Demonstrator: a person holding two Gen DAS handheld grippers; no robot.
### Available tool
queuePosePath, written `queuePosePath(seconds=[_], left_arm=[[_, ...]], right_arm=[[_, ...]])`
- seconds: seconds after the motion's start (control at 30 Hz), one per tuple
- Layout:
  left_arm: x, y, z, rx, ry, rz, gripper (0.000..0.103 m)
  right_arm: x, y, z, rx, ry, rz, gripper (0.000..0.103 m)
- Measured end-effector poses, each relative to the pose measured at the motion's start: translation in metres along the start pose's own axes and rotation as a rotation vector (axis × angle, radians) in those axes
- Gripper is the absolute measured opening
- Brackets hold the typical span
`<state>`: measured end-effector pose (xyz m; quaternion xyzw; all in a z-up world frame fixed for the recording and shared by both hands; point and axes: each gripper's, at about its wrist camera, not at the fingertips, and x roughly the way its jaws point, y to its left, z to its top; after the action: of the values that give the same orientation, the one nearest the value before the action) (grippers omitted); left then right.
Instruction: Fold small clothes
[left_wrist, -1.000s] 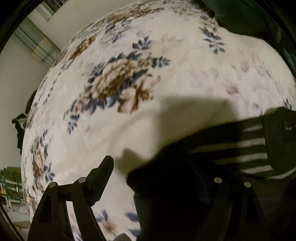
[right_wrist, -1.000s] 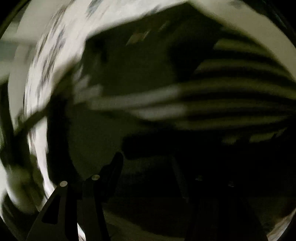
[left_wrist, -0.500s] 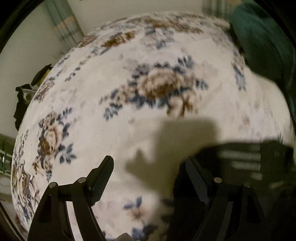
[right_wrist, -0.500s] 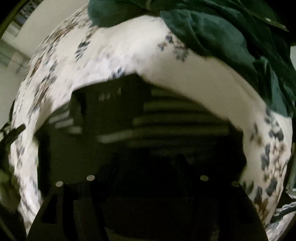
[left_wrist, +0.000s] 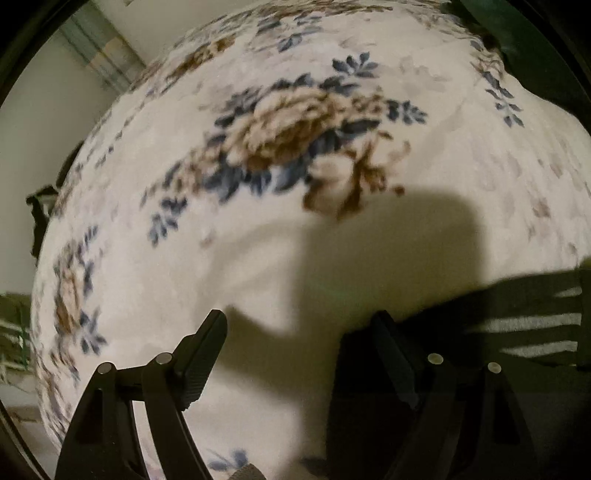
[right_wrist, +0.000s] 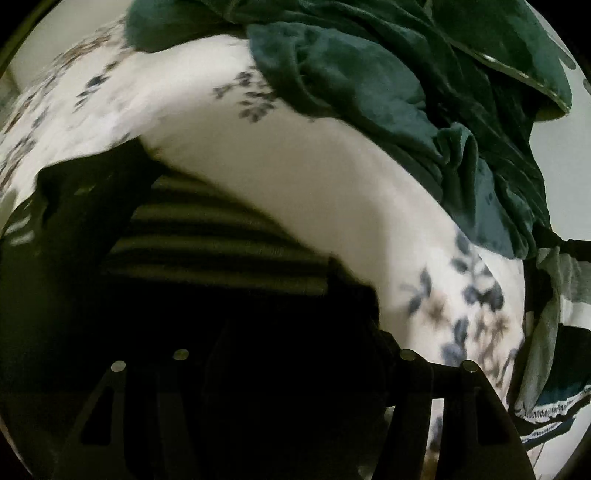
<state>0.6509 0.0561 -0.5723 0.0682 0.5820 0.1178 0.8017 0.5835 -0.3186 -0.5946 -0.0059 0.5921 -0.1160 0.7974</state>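
Note:
A small dark garment with pale stripes (right_wrist: 207, 243) lies on a floral white bedspread (left_wrist: 295, 258). In the left wrist view its striped edge (left_wrist: 528, 328) sits at the lower right, under my right finger. My left gripper (left_wrist: 299, 339) is open and empty, its fingers wide apart just above the bedspread at the garment's left edge. My right gripper (right_wrist: 291, 354) is low over the dark garment; its fingers are wide apart and mostly lost against the black cloth.
A heap of dark green plush fabric (right_wrist: 388, 85) lies at the far right of the bed. More patterned cloth (right_wrist: 554, 369) hangs at the right edge. A wall and a curtain (left_wrist: 99, 62) stand beyond the bed's left side.
Both grippers have pulled back from the garment. The right view has swung from a close view of the stripes to show the bedspread and the green heap. The left gripper stays open.

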Motion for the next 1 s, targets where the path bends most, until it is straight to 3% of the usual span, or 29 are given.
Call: queuePosePath(seconds=[0.13,0.2,0.23,0.33,0.47,0.53,0.6,0.73,0.83,1.0], left_arm=[[-0.034,0.005,-0.006,0.024,-0.064,-0.026,0.08],[-0.067,0.006,-0.023,0.035,-0.118,-0.058,0.08],[-0.082,0.005,-0.032,0.044,-0.139,-0.066,0.083],[-0.122,0.001,-0.063,0.069,-0.188,-0.082,0.1],[-0.168,0.001,-0.104,0.073,-0.191,-0.094,0.1],[-0.193,0.004,-0.126,0.053,-0.163,-0.142,0.1],[-0.213,0.007,-0.141,0.041,-0.135,-0.176,0.1],[-0.268,0.007,-0.178,0.021,-0.1,-0.203,0.1],[-0.306,0.003,-0.198,0.014,-0.114,-0.192,0.1],[-0.371,-0.017,-0.225,-0.034,-0.129,-0.129,0.1]], right_arm=[[-0.003,0.001,0.014,0.018,0.047,0.026,0.066],[-0.019,-0.004,0.01,0.037,0.061,0.11,0.083],[-0.027,-0.006,0.006,0.046,0.06,0.134,0.102],[-0.046,-0.003,-0.017,0.019,0.092,0.14,0.103],[-0.088,0.009,-0.06,-0.042,0.072,0.076,0.103],[-0.115,0.008,-0.075,-0.049,0.046,0.027,0.103],[-0.147,0.007,-0.093,-0.018,0.037,-0.038,0.103],[-0.209,-0.003,-0.122,0.037,0.0,-0.051,0.103],[-0.253,-0.011,-0.141,0.043,-0.035,-0.047,0.103],[-0.315,-0.044,-0.159,0.025,-0.085,0.063,0.103]])
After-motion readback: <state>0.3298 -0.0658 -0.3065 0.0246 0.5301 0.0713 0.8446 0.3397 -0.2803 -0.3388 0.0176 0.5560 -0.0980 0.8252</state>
